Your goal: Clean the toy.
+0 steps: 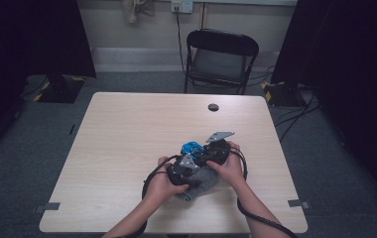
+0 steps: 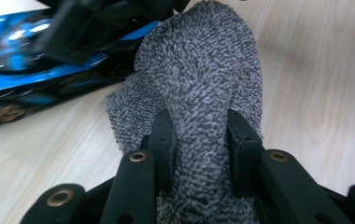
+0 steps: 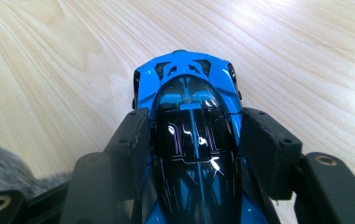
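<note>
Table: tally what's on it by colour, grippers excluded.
Blue: 1, the toy car, between the right gripper's jaws.
Grey: 1, the fuzzy cloth, pinched by the left gripper.
Total: 2 on the table.

Showing even, soft overhead light on the pale table (image 1: 127, 129), with the room's corners falling into near black. Catching white glare streaks on the blue toy car (image 3: 192, 140). Blurring that car in the left gripper view, the grey sock (image 2: 203, 74) staying sharp.
</note>
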Available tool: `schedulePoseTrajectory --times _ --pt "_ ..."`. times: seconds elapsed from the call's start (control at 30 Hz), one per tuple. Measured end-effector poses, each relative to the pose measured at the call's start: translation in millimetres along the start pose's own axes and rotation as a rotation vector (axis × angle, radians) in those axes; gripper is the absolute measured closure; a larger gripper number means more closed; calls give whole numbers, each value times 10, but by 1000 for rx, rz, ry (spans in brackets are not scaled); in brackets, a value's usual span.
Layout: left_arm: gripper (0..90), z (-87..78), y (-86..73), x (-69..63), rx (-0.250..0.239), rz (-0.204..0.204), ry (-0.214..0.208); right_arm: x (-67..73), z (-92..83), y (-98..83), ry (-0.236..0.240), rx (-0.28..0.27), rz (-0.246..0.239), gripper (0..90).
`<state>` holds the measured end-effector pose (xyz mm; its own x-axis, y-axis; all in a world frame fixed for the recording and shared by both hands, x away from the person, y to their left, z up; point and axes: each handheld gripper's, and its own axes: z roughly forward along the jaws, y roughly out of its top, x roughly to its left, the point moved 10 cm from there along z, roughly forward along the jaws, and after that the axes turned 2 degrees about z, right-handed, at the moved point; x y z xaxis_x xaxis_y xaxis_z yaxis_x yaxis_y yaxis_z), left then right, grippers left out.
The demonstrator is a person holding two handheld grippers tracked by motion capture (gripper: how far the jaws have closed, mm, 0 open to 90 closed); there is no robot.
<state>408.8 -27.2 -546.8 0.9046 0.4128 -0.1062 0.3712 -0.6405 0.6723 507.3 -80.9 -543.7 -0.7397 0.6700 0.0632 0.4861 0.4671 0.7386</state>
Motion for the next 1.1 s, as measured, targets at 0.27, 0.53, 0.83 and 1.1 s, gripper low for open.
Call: schedulePoseTrajectory --times 0.27,0.53,0.83,1.1 --pt "685 78 40 158 -6 -74 35 -2 -15 -11 3 8 2 440" --pt "690 5 -7 395 -60 -138 99 -4 -25 -22 4 0 -3 440" --pt "690 -38 -16 535 -53 -155 128 -6 -38 -36 6 -8 4 442" --pt "691 -109 -72 649 -47 -182 149 -8 -39 -40 9 -17 4 442"
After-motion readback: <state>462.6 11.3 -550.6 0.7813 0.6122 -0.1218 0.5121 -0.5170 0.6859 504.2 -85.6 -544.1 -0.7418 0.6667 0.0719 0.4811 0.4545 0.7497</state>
